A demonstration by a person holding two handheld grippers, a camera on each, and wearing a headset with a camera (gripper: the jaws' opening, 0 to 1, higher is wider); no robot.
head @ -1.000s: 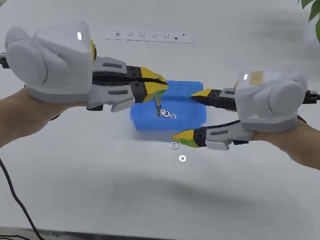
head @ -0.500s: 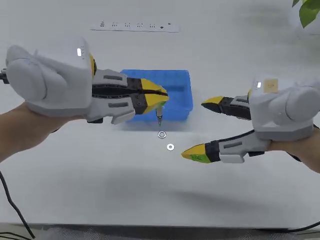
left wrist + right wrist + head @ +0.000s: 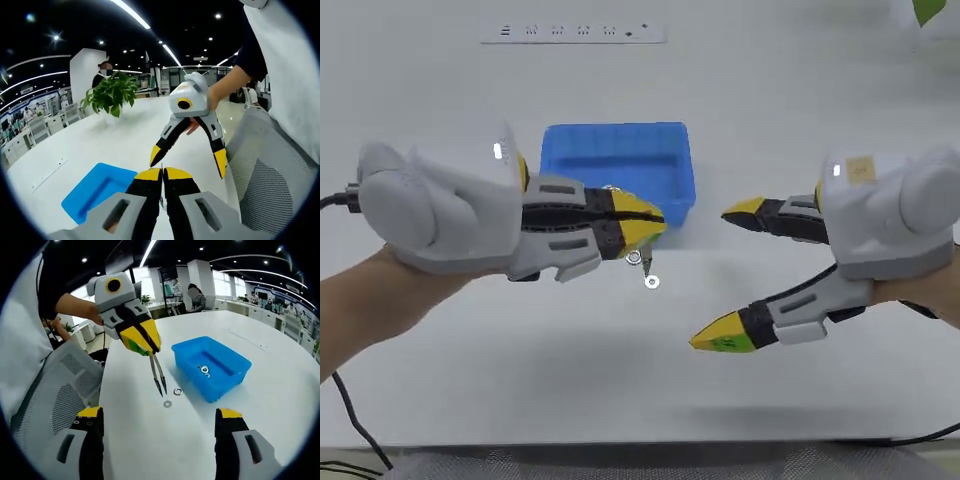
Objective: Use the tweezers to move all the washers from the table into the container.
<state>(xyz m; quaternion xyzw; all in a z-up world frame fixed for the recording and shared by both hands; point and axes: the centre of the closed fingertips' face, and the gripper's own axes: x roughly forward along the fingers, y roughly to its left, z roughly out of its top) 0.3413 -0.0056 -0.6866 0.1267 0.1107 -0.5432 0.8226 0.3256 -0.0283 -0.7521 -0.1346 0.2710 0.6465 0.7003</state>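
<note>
On a white table [image 3: 520, 380], just in front of a blue container [image 3: 620, 130], two washers [image 3: 177, 391] lie loose, near each other but not touching. More washers rest inside the container, on its floor [image 3: 204, 370].

From the left of the head view, the left gripper [image 3: 660, 222] reaches in with its yellow-tipped jaws pressed together on a pair of metal tweezers [image 3: 157, 372]. The tweezers hang down from the jaws, with their two points slightly parted just beside the washer nearer the container. Whether the points touch the table cannot be told.

At the right side of the head view, the right gripper [image 3: 712, 278] is held above the table with its jaws spread wide and nothing between them. One jaw points toward the container's right wall, and the other sits lower, nearer the person. It is well apart from the washers.

A white power strip [image 3: 575, 32] lies at the far edge of the table, beyond the container. A leafy green plant [image 3: 111, 94] stands on the table in the left gripper view.
</note>
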